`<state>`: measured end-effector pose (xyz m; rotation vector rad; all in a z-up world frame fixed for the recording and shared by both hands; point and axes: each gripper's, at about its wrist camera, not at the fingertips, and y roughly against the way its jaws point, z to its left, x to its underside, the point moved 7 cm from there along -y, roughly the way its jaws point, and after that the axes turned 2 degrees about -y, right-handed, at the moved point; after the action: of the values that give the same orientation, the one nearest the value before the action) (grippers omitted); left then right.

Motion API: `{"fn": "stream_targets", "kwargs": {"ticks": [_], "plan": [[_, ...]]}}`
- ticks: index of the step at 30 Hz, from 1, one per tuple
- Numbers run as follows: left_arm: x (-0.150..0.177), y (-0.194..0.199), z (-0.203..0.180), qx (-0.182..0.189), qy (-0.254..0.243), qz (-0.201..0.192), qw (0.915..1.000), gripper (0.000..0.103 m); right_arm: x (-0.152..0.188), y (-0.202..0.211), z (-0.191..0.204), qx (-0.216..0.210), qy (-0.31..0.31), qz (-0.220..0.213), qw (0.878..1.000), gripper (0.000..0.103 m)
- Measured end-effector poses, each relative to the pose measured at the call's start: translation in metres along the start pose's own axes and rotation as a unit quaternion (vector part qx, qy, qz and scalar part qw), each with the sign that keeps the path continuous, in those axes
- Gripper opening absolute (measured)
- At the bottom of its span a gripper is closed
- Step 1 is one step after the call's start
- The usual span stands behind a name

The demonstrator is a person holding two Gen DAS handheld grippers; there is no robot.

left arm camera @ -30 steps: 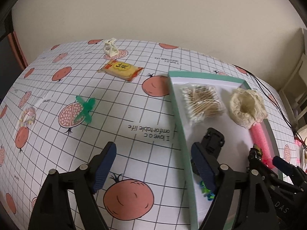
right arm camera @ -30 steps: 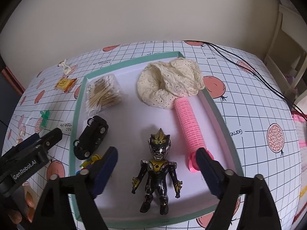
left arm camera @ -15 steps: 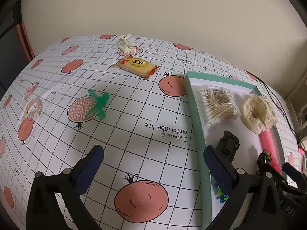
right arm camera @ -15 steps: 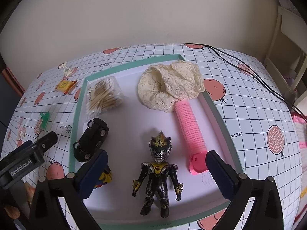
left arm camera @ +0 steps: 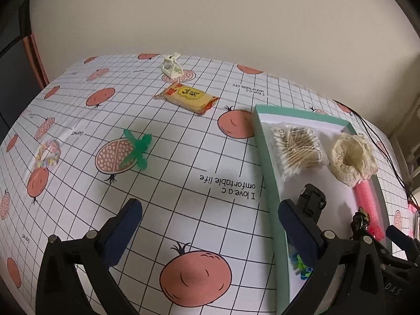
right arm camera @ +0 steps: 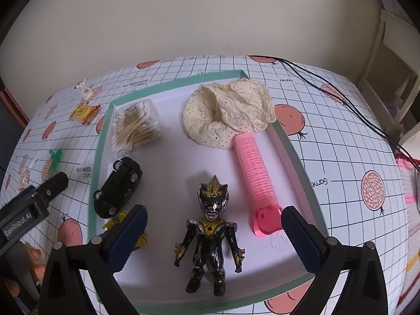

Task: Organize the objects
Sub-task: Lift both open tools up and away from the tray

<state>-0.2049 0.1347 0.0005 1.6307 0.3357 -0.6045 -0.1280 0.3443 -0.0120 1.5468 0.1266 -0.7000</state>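
Observation:
A green-rimmed tray (right arm camera: pixel 101 141) holds a bag of cotton swabs (right arm camera: pixel 135 128), a cream lace scrunchie (right arm camera: pixel 228 113), a pink hair roller (right arm camera: pixel 256 181), a black toy car (right arm camera: pixel 119 186) and a black-and-gold action figure (right arm camera: pixel 210 233). My right gripper (right arm camera: pixel 214 210) hangs open over the figure, touching nothing. Over the tablecloth just left of the tray, my left gripper (left arm camera: pixel 210 207) is open and empty. Beyond it lie a green dragonfly toy (left arm camera: pixel 136 149), a yellow snack packet (left arm camera: pixel 187 97), a white clip (left arm camera: pixel 172 65) and a pastel bead ring (left arm camera: pixel 48 153).
Small colourful toy bits (right arm camera: pixel 139 239) sit in the tray's near-left corner, partly behind a finger. Black cables (right arm camera: pixel 341 99) run across the table's far right. White furniture (right arm camera: pixel 388 65) stands past the right edge. A wall backs the table.
Both grippers have opened wider. The left wrist view has swung left, away from the tray and toward the loose items. The right gripper has drawn back slightly from the figure.

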Motion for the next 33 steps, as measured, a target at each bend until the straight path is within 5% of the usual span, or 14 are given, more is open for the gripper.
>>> {"fn": "stream_targets", "kwargs": {"ticks": [18,33], "plan": [[-0.010,0.014,-0.003,0.055,0.012,-0.024,0.9981,0.103,-0.001,0.006,0.008,-0.011,-0.003,-0.002,1.000,0.103],[-0.019,0.025,0.090,-0.011,0.038,-0.041,0.9984,0.103,-0.018,0.018,0.065,-0.060,0.004,-0.030,0.998,0.098]]}}
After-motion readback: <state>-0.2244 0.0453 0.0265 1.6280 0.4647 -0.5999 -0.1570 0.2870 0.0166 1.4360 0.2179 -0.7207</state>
